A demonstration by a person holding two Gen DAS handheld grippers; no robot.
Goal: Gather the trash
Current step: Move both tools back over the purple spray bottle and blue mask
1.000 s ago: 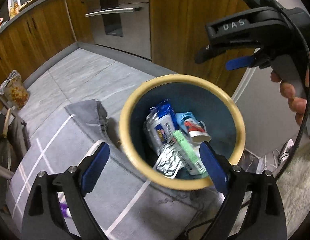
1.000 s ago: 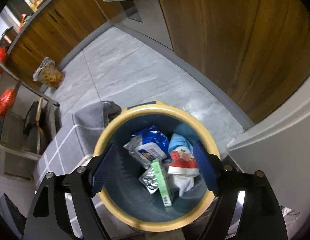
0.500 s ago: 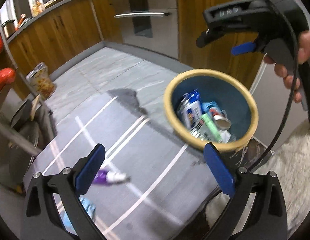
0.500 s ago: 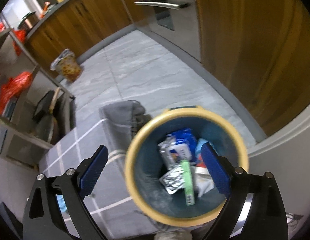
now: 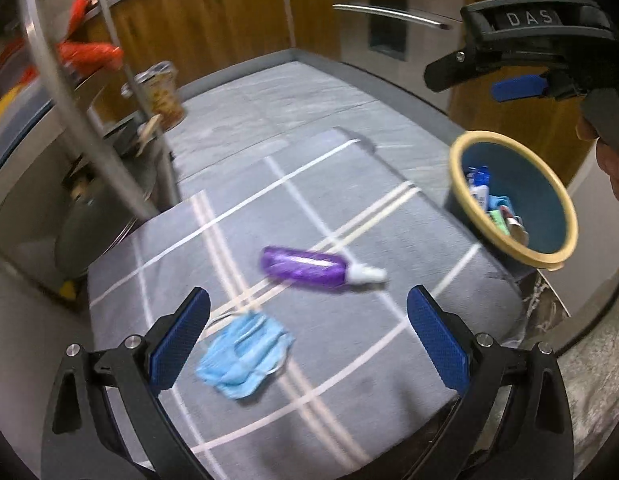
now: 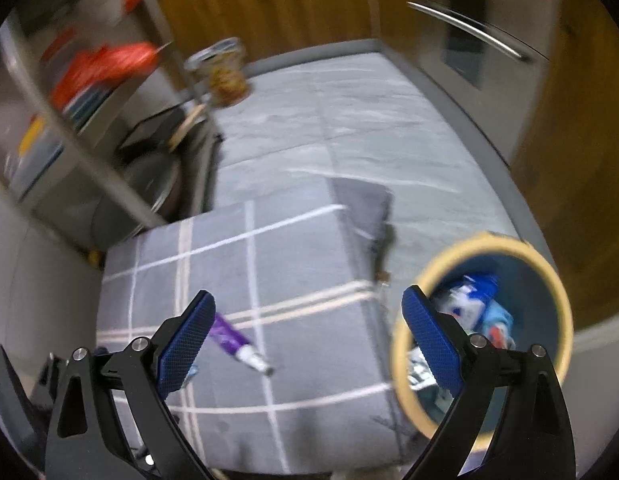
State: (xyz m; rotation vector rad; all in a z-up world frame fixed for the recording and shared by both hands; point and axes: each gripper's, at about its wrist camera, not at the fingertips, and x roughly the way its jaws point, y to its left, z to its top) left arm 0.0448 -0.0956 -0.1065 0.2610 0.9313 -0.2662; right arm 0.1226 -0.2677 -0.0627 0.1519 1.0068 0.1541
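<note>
A purple spray bottle (image 5: 309,269) with a white nozzle lies on its side on the grey checked cushion (image 5: 349,208). A crumpled blue face mask (image 5: 245,356) rests just in front of it. My left gripper (image 5: 307,336) hovers above both, open and empty. The blue bin with a yellow rim (image 5: 549,258) stands to the right, holding wrappers and packets. In the right wrist view the purple bottle (image 6: 233,340) lies partly behind the left finger, and the bin (image 6: 409,320) sits at lower right. My right gripper (image 6: 307,340) is open and empty.
A metal shelf rack (image 5: 93,120) with red bags and a pan stands at the left. A snack bag (image 5: 161,94) sits on the grey tiled floor (image 5: 301,96) by wooden cabinets (image 5: 213,24). A shaggy rug (image 5: 597,380) lies at the right. A person's hand (image 5: 613,160) holds the other gripper.
Both views have swung left from over the bin to the cushion. The bottle and mask have come into sight, and the bin now sits at the right.
</note>
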